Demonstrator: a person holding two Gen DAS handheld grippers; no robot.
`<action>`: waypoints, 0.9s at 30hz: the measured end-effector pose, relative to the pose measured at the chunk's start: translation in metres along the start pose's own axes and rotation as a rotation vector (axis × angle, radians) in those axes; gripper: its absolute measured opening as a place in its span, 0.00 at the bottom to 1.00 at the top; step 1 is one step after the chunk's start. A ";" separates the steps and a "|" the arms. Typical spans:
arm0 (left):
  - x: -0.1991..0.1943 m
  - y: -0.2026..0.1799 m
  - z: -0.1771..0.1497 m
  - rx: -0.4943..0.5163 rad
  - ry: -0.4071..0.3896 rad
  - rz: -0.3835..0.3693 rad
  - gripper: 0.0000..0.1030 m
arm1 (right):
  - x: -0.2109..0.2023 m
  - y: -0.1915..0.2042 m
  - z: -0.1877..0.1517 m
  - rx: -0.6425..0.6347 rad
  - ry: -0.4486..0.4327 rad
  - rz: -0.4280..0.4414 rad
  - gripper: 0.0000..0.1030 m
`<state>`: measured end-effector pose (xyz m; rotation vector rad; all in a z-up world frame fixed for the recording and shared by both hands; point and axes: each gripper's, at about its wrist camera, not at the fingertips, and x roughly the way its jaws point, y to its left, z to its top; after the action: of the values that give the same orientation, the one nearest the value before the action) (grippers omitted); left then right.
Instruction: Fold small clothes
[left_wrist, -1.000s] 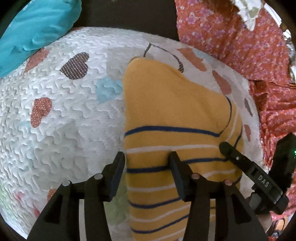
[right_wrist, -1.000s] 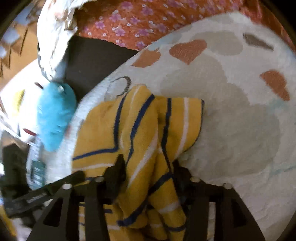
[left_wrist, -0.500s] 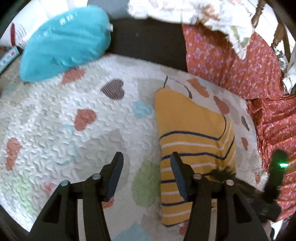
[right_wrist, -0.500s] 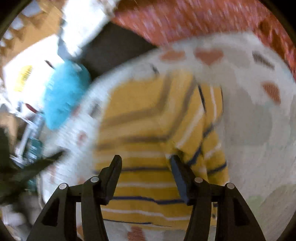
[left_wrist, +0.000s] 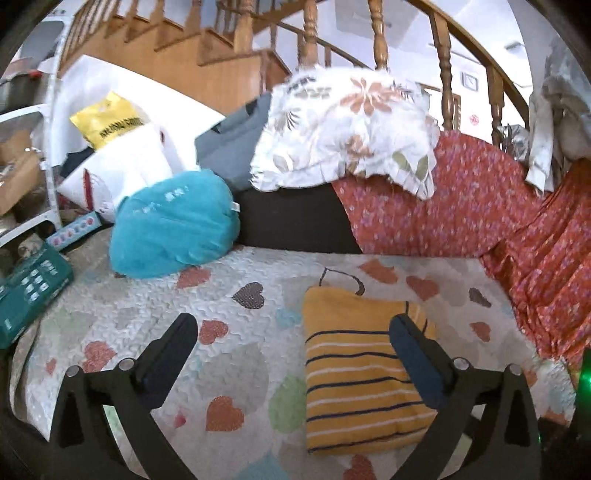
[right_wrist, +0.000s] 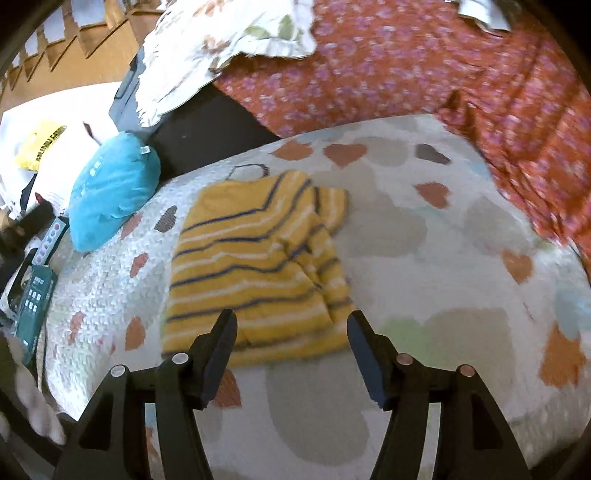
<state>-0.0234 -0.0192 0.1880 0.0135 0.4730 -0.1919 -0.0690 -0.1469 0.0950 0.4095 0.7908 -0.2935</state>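
A small yellow sweater (left_wrist: 362, 369) with navy and white stripes lies folded into a flat rectangle on the heart-patterned quilt (left_wrist: 147, 317). My left gripper (left_wrist: 295, 332) hovers above and in front of it, its jaws opening wide with nothing between them; only its right finger overlaps the sweater's edge in the picture. In the right wrist view the same sweater (right_wrist: 258, 258) lies flat ahead of my right gripper (right_wrist: 291, 321), whose jaws are opening and hold nothing, raised off the fabric.
A teal cushion (left_wrist: 173, 229) rests at the quilt's far left. A floral white pillow (left_wrist: 347, 125) and red flowered cloth (left_wrist: 480, 199) cover the sofa back. A green box (left_wrist: 29, 291) sits at the left edge. Wooden stair rails (left_wrist: 380, 40) rise behind.
Both grippers let go of the sweater and pulled back and up from it. The sweater now lies flat and folded. The left jaws spread much wider, the right ones a little.
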 end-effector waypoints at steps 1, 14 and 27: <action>-0.006 0.000 -0.003 -0.011 0.005 0.015 1.00 | -0.004 -0.002 -0.005 0.006 0.000 -0.004 0.65; 0.025 -0.002 -0.053 0.093 0.296 0.036 1.00 | -0.014 -0.004 -0.038 -0.009 0.026 -0.070 0.68; 0.051 -0.003 -0.073 0.058 0.475 -0.059 1.00 | 0.016 0.005 -0.047 -0.050 0.092 -0.110 0.69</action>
<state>-0.0125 -0.0276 0.0994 0.1040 0.9420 -0.2619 -0.0859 -0.1226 0.0551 0.3344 0.9108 -0.3586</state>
